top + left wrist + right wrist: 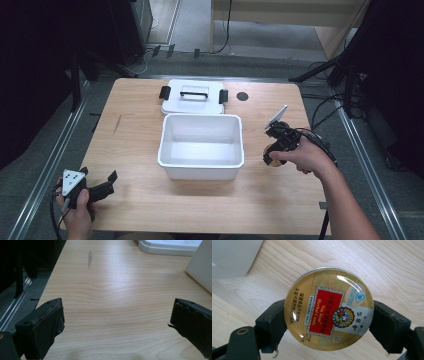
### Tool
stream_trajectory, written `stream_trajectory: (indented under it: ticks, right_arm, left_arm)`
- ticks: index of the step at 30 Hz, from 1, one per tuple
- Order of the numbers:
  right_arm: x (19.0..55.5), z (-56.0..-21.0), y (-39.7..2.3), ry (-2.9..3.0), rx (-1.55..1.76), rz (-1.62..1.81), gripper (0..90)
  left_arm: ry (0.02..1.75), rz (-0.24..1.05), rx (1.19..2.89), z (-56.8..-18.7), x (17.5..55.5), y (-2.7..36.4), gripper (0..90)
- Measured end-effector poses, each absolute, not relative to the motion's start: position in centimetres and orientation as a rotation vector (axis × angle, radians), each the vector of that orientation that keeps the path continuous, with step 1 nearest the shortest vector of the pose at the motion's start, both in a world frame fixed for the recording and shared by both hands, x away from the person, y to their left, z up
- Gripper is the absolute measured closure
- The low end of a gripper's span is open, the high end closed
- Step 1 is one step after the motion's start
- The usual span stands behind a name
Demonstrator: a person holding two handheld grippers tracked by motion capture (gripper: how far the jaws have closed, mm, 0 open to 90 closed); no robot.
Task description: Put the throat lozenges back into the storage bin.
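A round gold candy tin with a red label sits between the jaws of my right gripper, which is shut on its rim just above the table. In the high view the right gripper is to the right of an open white bin, and the tin peeks out under the hand. The bin's white lid with black latches lies flat behind it. My left gripper rests low at the table's front left, open with bare wood between its fingers.
The wooden table has a dark round hole at the back right. A grey smudge marks the wood on the left. Metal rails and black stands flank the table on both sides.
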State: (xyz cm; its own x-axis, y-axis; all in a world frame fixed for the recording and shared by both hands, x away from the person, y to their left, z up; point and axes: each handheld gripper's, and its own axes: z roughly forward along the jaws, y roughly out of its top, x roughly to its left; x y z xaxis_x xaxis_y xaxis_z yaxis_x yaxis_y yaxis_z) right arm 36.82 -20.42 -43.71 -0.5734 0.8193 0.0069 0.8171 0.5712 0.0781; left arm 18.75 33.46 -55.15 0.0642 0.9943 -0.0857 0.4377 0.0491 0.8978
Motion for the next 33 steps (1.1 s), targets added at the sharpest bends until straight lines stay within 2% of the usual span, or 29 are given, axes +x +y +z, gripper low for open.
stream_trajectory:
  ticks: [19,33]
  right_arm:
    - [37.3,-39.3,-19.2,2.783,1.337,0.183,20.4]
    - [37.3,-36.8,-16.7,2.820,1.163,0.176,20.4]
  left_arm:
    - [1.488,0.851,1.516,-55.1,18.7,33.5,0.0]
    - [1.491,0.850,1.510,-55.2,18.7,33.4,0.0]
